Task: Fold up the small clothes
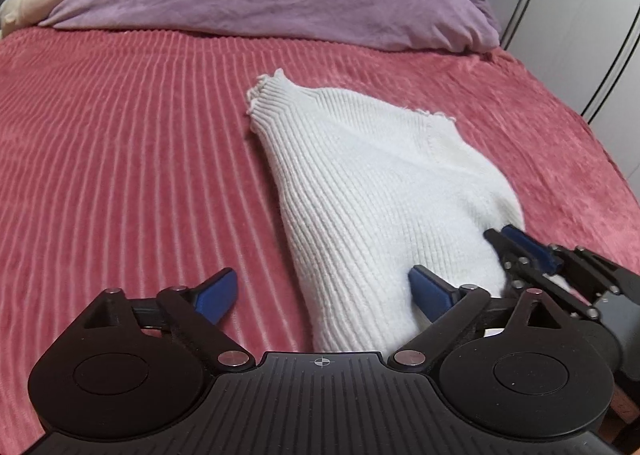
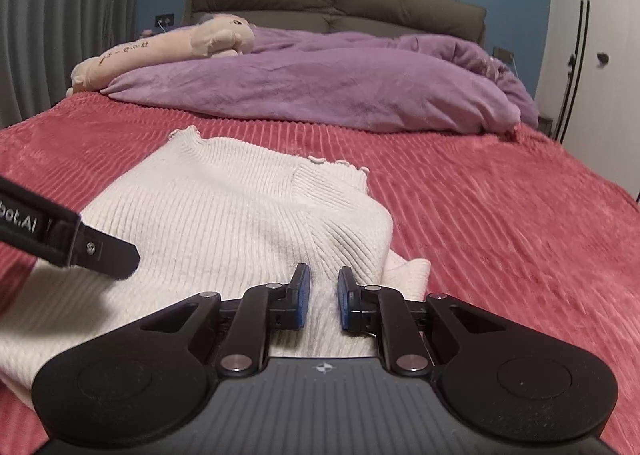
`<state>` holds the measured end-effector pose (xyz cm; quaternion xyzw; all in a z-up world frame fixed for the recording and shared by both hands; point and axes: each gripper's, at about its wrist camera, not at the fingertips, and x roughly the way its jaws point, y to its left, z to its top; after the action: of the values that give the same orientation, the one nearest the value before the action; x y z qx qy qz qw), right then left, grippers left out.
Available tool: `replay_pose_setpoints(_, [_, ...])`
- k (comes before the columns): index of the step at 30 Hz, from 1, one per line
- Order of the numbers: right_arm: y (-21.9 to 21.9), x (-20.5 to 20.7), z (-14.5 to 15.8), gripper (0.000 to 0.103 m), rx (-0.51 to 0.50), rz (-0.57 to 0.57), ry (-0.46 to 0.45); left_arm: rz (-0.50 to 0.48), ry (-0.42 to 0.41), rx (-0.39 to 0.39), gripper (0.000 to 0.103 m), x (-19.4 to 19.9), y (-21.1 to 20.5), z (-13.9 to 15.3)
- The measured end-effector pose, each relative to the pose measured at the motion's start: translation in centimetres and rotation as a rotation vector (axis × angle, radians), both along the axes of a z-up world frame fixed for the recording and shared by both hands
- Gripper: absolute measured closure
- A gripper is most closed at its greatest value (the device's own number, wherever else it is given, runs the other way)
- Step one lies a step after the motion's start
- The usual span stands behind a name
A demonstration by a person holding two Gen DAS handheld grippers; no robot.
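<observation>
A white ribbed knit sweater (image 1: 360, 183) lies on the red ribbed blanket (image 1: 120, 175), its collar pointing to the far side. My left gripper (image 1: 324, 291) stands wide open over the sweater's near edge. Its right finger rests against the knit and its left finger is over bare blanket. My right gripper (image 1: 510, 241) comes in from the right at the sweater's near right corner. In the right wrist view the right gripper (image 2: 323, 295) is almost closed, with white sweater (image 2: 224, 195) knit filling the narrow gap between its blue pads. A black finger (image 2: 108, 253) of the left gripper pokes in from the left.
A crumpled purple duvet (image 2: 312, 91) lies across the far part of the bed, with a pale plush toy (image 2: 180, 43) beside it and a padded headboard (image 2: 336, 3) behind. A white wardrobe (image 1: 580, 35) stands close on the right. Grey curtains (image 2: 60, 15) hang at the left.
</observation>
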<state>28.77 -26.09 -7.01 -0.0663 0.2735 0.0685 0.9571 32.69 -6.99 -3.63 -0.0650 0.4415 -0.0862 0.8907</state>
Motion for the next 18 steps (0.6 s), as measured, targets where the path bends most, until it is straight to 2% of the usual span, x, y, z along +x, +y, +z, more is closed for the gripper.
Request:
replay_pose_setpoints(4, [-0.8,-0.6,1.4,0.088,0.063,-0.004,0.030,-0.015,0.014,-0.021,0.007,-1.4,1.1,0.9])
replay_pose_setpoints(6, [-1.7,-1.9,2.8,0.081,0.122,-0.032,0.066,-0.017,0.001,-0.055,0.010,-3.5,2.2,1.7])
replay_pose_setpoints(8, [-3.6,-4.0,3.6,0.056,0.255,-0.100,0.106,-0.020,0.003,-0.113,0.010,-6.1,3.0,1.9])
replay_pose_setpoints(11, [-6.9,-7.4,2.9,0.056,0.522,-0.162,0.174,-0.035,0.018,-0.140,0.010,-9.2,2.9,1.1])
replay_pose_setpoints(13, [-8.0,-8.9,1.9,0.055,0.662,-0.189,0.225,-0.045,0.034,-0.110,0.010,-10.3,2.2,0.2])
replay_pose_setpoints(16, [-8.3,-9.5,1.0,0.055,0.738,-0.200,0.243,-0.038,0.010,-0.044,0.016,-10.3,1.2,-0.1])
replay_pose_setpoints(18, [-8.2,-9.1,1.2,0.056,0.769,-0.193,0.242,-0.016,-0.016,-0.048,0.019,-9.6,1.1,0.4])
